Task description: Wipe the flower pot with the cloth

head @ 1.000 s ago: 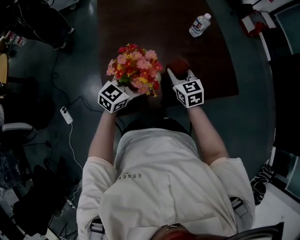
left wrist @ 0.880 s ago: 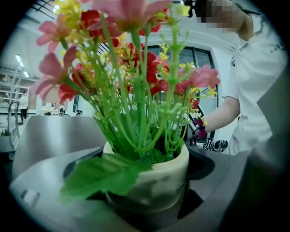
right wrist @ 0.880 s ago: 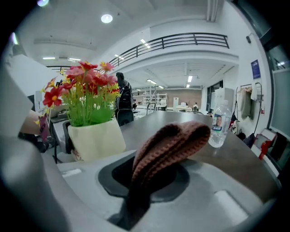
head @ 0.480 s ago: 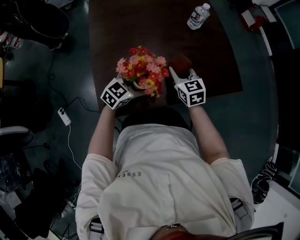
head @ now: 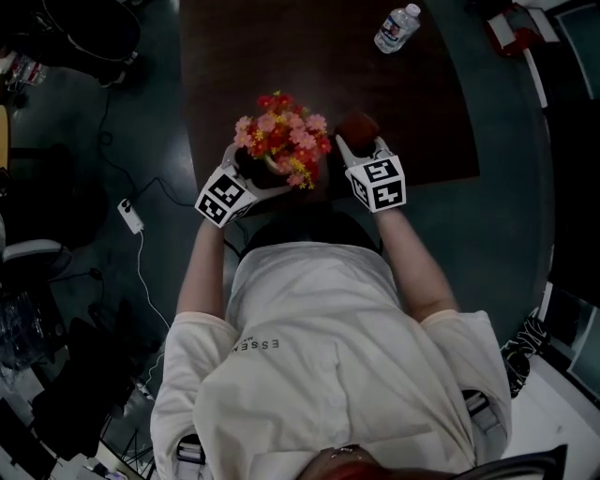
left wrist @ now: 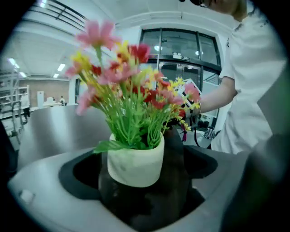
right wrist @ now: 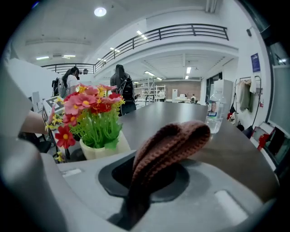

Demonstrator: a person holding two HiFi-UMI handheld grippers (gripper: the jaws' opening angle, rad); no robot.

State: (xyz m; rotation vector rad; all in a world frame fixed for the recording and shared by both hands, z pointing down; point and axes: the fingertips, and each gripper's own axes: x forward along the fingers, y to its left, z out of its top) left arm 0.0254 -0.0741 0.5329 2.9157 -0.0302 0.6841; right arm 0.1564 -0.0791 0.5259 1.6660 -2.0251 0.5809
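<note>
A white flower pot [left wrist: 136, 162] full of pink, red and yellow artificial flowers [head: 283, 141] sits between the jaws of my left gripper [head: 259, 169], which is shut on it near the table's front edge. In the left gripper view the pot fills the middle, close to the camera. My right gripper [head: 359, 142] is shut on a folded brown knitted cloth [right wrist: 168, 144], whose loop sticks out past the jaws. The cloth [head: 357, 125] hangs just right of the flowers, apart from them. In the right gripper view the pot [right wrist: 103, 147] stands to the left of the cloth.
The dark brown table [head: 281, 56] stretches away from me, with a plastic water bottle [head: 397, 28] at its far right. On the floor to the left lie a cable and a power adapter [head: 130, 216]. Two people [right wrist: 120, 87] stand far behind the table.
My left gripper has shifted slightly with the pot, and the flowers sit a little nearer the cloth. The right gripper has hardly moved.
</note>
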